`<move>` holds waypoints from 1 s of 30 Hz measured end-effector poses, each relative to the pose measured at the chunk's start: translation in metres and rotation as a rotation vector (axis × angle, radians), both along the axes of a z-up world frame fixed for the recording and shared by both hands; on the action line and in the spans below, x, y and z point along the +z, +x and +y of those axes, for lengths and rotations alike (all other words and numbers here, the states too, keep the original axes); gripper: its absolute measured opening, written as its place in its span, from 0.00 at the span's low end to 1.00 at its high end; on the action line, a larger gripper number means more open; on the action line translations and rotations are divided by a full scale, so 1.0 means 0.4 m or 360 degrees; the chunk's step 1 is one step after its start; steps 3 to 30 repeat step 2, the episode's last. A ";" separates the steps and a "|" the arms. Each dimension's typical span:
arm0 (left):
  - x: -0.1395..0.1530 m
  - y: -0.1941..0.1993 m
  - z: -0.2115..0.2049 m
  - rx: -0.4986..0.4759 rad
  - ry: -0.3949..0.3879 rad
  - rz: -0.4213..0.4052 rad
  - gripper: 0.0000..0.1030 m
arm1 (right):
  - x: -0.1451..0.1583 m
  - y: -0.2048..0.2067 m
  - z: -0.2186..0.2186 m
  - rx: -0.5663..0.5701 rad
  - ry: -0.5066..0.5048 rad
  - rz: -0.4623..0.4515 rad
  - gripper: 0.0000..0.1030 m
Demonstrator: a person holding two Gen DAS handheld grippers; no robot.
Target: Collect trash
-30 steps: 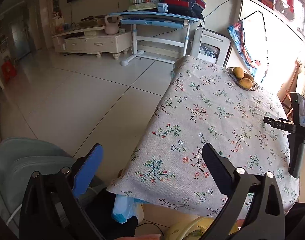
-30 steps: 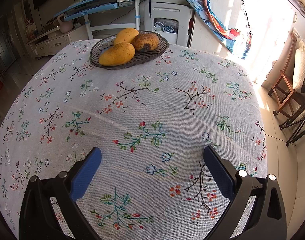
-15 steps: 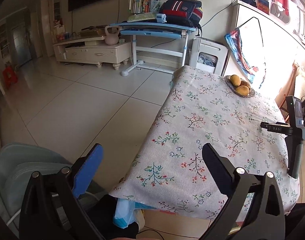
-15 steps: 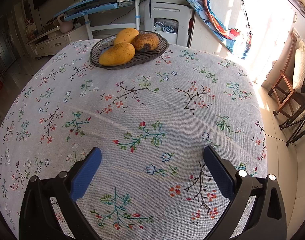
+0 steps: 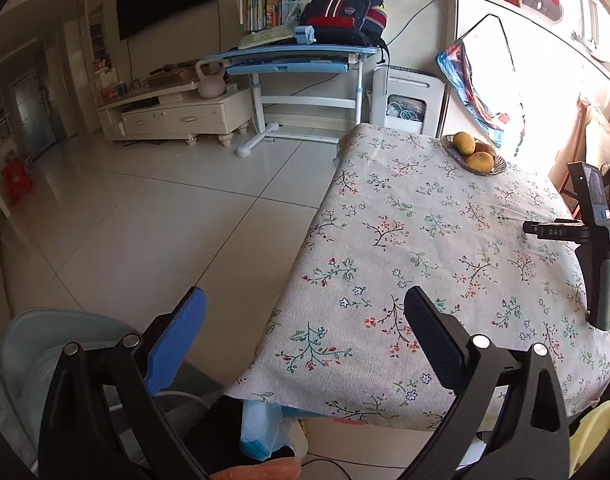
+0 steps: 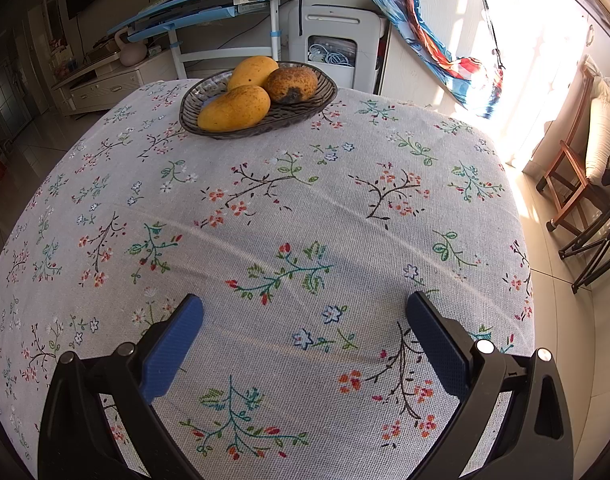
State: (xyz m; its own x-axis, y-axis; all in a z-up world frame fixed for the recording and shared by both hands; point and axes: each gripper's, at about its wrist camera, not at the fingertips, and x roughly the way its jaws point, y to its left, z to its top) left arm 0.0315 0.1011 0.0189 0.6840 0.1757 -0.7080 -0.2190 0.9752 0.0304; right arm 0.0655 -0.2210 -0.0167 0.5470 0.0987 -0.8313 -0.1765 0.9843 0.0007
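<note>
The left tongs have risen and drawn back from the surface. More of the floor now shows.

A table under a floral tablecloth; at its far end, a dark dish holding 3 mangoes.

Pale tiled floor, blue desk, white TV cabinet, sunlit window at rt.
</note>
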 end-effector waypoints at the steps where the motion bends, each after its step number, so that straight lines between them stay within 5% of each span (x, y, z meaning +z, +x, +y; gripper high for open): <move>1: -0.009 0.002 0.012 0.0032 -0.0027 0.0019 0.93 | 0.000 -0.001 0.001 0.0000 0.0000 0.0000 0.94; 30: -0.016 0.005 0.029 0.0073 -0.0052 0.0039 0.93 | 0.000 -0.001 0.001 0.0000 0.0000 0.0000 0.94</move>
